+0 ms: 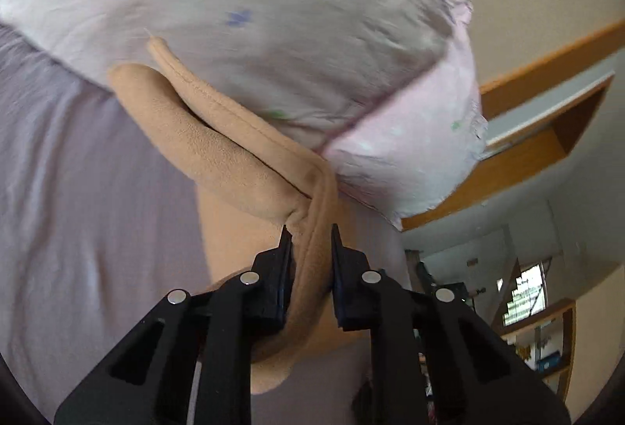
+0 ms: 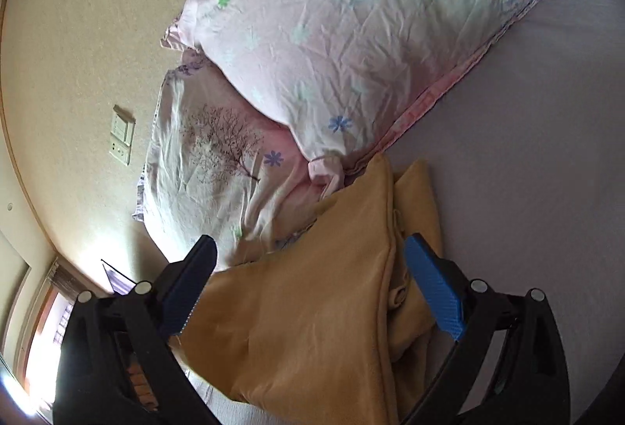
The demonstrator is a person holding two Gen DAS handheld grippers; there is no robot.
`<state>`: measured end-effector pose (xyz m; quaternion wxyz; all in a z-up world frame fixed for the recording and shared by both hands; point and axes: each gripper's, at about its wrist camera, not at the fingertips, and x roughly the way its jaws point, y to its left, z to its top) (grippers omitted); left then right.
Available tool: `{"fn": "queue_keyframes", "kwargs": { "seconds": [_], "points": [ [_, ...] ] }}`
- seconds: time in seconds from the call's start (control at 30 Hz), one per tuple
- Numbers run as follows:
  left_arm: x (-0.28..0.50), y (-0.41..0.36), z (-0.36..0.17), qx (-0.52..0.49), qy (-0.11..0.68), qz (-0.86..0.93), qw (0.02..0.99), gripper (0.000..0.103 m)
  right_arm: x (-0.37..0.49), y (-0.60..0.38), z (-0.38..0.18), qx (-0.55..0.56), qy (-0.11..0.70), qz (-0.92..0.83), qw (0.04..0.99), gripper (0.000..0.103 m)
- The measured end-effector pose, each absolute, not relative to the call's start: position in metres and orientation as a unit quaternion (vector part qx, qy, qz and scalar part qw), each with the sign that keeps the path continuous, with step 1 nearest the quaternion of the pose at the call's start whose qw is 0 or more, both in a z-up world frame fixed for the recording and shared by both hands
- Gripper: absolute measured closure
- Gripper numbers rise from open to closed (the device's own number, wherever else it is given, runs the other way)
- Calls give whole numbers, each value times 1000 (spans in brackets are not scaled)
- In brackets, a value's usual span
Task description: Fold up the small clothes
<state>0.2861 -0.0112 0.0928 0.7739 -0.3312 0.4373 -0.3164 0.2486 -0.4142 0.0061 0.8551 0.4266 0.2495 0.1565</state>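
Tan fleece garment (image 2: 312, 327) lengthwise toward pillows (image 2: 351, 34).

pillow (image 1: 273, 15): motion-blurred | tan garment (image 2: 312, 327): lower end cut off by frame edge, behind tool arms

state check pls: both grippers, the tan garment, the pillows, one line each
left gripper: shut on the tan garment's edge
right gripper: open, fingers either side of the garment, not gripping
tan garment: bunched and creased on the bed sheet, one end against the pillows
top pillow: leaning on the lower pillow, cover wrinkled
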Motion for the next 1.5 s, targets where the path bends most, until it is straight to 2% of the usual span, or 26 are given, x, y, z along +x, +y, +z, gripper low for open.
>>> {"fn": "queue_keyframes", "kwargs": {
  "seconds": [0.07, 0.17, 0.27, 0.33, 0.37, 0.4, 0.47, 0.63, 0.87, 0.97, 1.0, 1.03, 1.07, 1.13, 1.17, 1.2, 1.4, 1.5],
  "points": [
    [289, -72, 100, -298, 444, -360, 764, 86, 248, -419, 6, 424, 248, 139, 860, 6],
    [291, -171, 81, -249, 481, -422, 727, 84, 247, -423, 8, 400, 252, 111, 874, 6],
    [295, -225, 57, -257, 529, -467, 660, 83, 248, -426, 7, 383, 260, 94, 881, 6],
    [296, -220, 58, -306, 511, -499, 630, 82, 250, -429, 4, 393, 261, 99, 876, 6],
    [295, -207, 65, -310, 493, -497, 643, 76, 250, -430, 4, 396, 261, 102, 875, 6],
    [292, -195, 71, -303, 480, -487, 664, 61, 250, -430, 5, 396, 260, 105, 875, 6],
    [285, -159, 82, -278, 454, -439, 724, 50, 249, -430, 9, 390, 269, 115, 873, 6],
    [274, -102, 77, -210, 466, -342, 789, 49, 237, -416, 24, 344, 322, 151, 869, 13],
    [290, -107, 24, -215, 536, -330, 747, 46, 281, -407, -5, 351, 440, 122, 817, 15],
    [291, -117, 12, -226, 544, -339, 733, 43, 287, -400, -16, 344, 453, 130, 812, 21],
    [291, -119, 8, -228, 546, -341, 731, 40, 286, -400, -17, 346, 448, 135, 813, 31],
    [290, -124, 5, -227, 546, -340, 731, 40, 286, -399, -21, 354, 452, 144, 806, 52],
    [289, -126, 1, -228, 545, -338, 733, 40, 285, -401, -24, 355, 450, 138, 807, 62],
    [286, -126, 0, -232, 539, -335, 737, 57, 281, -401, -25, 369, 431, 153, 809, 72],
    [284, -122, 3, -237, 529, -346, 738, 65, 279, -399, -21, 371, 420, 162, 812, 73],
    [282, -114, 6, -245, 518, -356, 738, 68, 275, -393, -14, 369, 405, 180, 817, 76],
    [246, -43, 37, -241, 455, -339, 787, 67, 282, -327, 9, 311, 395, 247, 829, 78],
    [234, -19, 32, -189, 462, -280, 820, 62, 296, -292, -10, 265, 445, 227, 825, 71]
  ]
}}
